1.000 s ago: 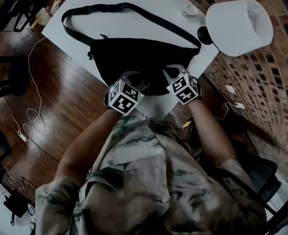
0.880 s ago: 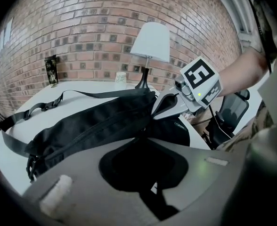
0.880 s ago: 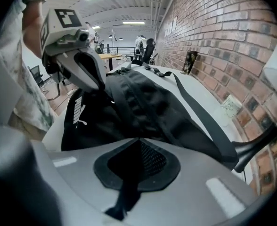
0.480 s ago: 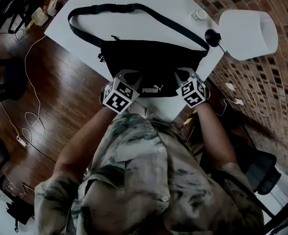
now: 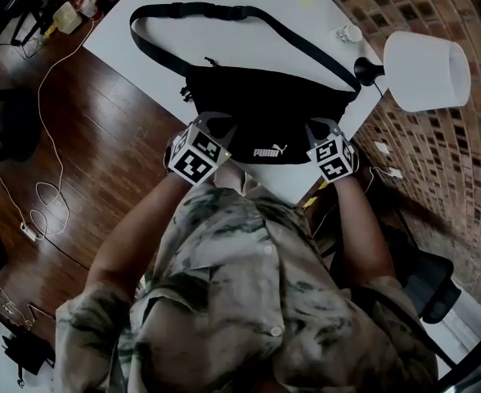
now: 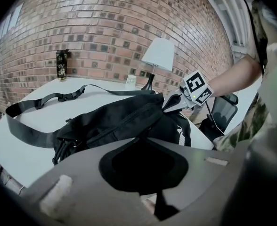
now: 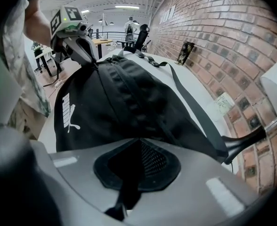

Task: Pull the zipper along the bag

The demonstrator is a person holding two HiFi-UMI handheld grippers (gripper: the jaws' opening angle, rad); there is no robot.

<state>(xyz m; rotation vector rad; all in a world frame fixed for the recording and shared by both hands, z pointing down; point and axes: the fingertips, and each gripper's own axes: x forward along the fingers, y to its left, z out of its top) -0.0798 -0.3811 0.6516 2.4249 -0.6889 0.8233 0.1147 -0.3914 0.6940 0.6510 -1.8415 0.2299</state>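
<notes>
A black waist bag (image 5: 269, 117) with a white logo lies on the white table (image 5: 163, 23), its strap (image 5: 224, 13) looped behind it. My left gripper (image 5: 213, 127) is shut on the fabric at the bag's left end (image 6: 105, 121). At the right end, my right gripper (image 5: 319, 128) is shut on the bag (image 7: 124, 98). In each gripper view the jaws stand closed with black cloth between them: left gripper (image 6: 141, 140), right gripper (image 7: 141, 139). The zipper line (image 6: 124, 113) runs along the bag's top. Cord pulls (image 6: 63, 147) hang at one end.
A white table lamp (image 5: 427, 70) stands at the table's right corner beside a small jar (image 5: 347, 33). A dark can (image 6: 61, 65) stands by the brick wall. Cables (image 5: 44, 195) lie on the wooden floor at the left, and a black chair (image 5: 424, 289) sits at the right.
The two grippers have spread apart along the bag's near side, the right one reaching the right end. The white logo between them has come into sight.
</notes>
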